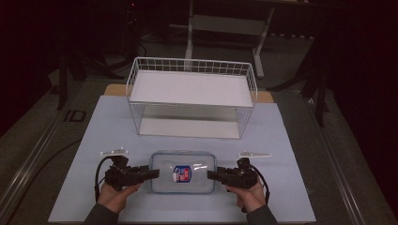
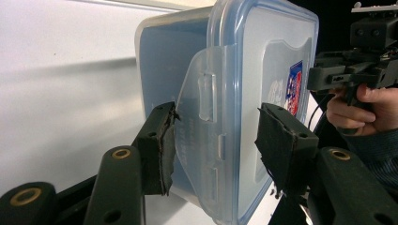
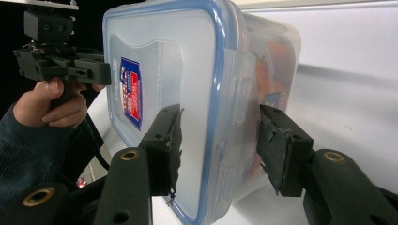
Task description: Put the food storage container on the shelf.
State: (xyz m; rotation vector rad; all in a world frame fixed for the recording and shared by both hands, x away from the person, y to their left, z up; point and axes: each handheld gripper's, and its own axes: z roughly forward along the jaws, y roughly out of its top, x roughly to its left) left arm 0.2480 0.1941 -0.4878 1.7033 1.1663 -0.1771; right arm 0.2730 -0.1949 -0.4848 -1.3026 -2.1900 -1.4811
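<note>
My left gripper (image 1: 152, 174) and right gripper (image 1: 212, 175) stood open astride the ends of the lidded container (image 1: 183, 172) on the counter (image 1: 291, 187), neither clamped; lifting it, perhaps to the wire shelf (image 1: 192, 89), remained.

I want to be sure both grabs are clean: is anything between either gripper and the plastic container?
Nothing visible. The left gripper and the right gripper each have open jaws straddling one end of the lidded container, with only its side latch flap between the left jaws.
</note>
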